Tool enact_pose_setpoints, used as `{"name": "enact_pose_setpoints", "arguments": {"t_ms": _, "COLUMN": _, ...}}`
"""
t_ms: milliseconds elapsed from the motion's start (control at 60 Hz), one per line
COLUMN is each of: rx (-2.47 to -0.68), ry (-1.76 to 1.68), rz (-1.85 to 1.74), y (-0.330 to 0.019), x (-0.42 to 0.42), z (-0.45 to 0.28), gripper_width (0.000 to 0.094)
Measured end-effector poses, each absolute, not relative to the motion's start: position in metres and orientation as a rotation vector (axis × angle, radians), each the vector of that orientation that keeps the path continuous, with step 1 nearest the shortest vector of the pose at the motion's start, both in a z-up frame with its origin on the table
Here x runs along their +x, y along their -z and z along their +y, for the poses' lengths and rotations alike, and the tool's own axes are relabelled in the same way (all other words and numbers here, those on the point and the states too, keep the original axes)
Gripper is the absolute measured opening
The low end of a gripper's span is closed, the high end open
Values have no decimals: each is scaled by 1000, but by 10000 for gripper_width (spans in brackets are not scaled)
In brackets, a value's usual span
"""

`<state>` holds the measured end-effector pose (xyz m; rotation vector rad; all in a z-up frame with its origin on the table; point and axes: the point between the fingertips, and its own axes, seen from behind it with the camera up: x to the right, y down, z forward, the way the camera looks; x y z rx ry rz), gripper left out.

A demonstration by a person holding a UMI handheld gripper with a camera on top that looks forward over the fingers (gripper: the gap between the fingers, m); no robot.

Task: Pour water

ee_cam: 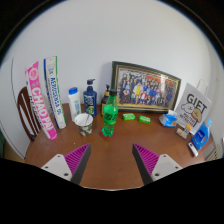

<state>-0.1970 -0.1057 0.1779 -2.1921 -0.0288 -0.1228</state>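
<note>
1. Two purple-padded fingers of your hand-held gripper (pixel 112 160) sit spread wide apart, nothing between them, only bare brown wooden table (pixel 112 170) showing in the gap.
2. Look beyond the fingers: a green translucent plastic bottle (pixel 109 113) stands upright near the middle of the table, well ahead of your fingertips.
3. Just to its left you've got a small clear glass cup (pixel 84 123), also upright, close beside the bottle; whether they touch, you can't tell from here.
4. Behind them, a dark blue pump bottle (pixel 90 97) and a white cylindrical bottle (pixel 74 102) stand near the wall.
5. A framed group photograph (pixel 145 87) leans against the wall, behind the green bottle and to its right.
6. Far left, tall pink and white boxes (pixel 45 95) stand upright; far right, a white "GIFT" box (pixel 192 103).
</note>
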Motion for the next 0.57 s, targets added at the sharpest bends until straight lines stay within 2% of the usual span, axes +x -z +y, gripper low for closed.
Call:
{"name": "enact_pose_setpoints", "arguments": {"t_ms": 300, "rx": -2187, "ry": 167, "rz": 23, "y": -216, "x": -179, "z": -232, "gripper_width": 852}}
{"name": "enact_pose_setpoints", "arguments": {"t_ms": 567, "rx": -2193, "ry": 231, "rz": -10, "y": -214, "x": -145, "z": -276, "gripper_width": 853}}
